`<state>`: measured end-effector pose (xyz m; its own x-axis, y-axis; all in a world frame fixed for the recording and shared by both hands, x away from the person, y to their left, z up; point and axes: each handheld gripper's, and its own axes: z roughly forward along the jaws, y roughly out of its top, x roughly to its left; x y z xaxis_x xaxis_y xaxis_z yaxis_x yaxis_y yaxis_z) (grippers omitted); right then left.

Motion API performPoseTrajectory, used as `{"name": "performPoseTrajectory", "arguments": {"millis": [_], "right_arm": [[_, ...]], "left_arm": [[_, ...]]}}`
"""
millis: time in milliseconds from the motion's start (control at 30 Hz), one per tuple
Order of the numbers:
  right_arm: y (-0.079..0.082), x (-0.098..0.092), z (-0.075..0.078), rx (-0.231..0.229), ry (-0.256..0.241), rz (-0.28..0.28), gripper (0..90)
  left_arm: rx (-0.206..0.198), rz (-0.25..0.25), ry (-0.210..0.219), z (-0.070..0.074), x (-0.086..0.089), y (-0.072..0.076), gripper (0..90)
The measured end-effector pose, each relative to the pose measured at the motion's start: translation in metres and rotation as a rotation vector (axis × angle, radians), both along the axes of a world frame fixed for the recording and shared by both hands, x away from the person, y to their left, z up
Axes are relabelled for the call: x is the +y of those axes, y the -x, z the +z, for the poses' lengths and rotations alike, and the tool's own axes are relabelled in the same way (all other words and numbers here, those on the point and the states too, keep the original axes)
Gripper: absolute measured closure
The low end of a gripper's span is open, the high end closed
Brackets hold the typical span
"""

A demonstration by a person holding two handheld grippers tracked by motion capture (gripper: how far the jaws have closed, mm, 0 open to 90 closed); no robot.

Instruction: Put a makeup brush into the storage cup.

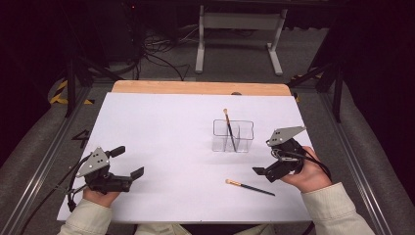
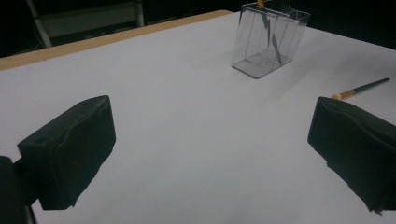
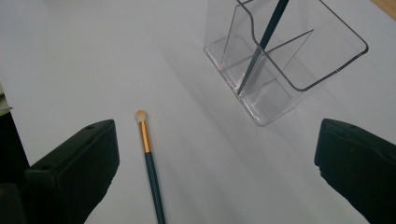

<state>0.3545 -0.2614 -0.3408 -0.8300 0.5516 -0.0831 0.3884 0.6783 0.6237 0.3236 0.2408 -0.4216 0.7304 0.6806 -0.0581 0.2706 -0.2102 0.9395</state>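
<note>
- Two brushes noted: one (image 1: 229, 128) stood tilted in the clear holder (image 1: 233, 135), right of table centre; the other (image 1: 249, 186) lay flat near the front edge, toward the right corner, tip pointing left.
- Right gripper (image 1: 268, 172) hovered just right of the loose brush, jaws spread, empty.
- Left gripper (image 1: 128, 162) sat near the front-left corner, jaws spread, idle.
- Judged step: pick up the loose brush. Best to straddle the handle mid-length, jaws square across it, and close low to the table.
</note>
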Motion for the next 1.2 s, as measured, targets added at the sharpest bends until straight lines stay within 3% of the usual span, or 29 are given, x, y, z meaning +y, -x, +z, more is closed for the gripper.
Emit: {"name": "performPoseTrajectory", "arguments": {"millis": [433, 933, 1200], "right_arm": [[-0.006, 0.015, 0.002, 0.032, 0.106, 0.045, 0.7], [-0.009, 0.027, -0.005, 0.078, 0.182, 0.075, 1.2], [-0.007, 0.031, -0.008, 0.074, 0.223, 0.1, 1.2]], "left_arm": [[0.005, -0.002, -0.004, -0.001, 0.0, -0.001, 1.6], [0.008, 0.001, 0.002, -0.001, 0.0, -0.001, 1.6], [0.003, 0.001, 0.004, -0.001, 0.001, -0.001, 1.5]]}}
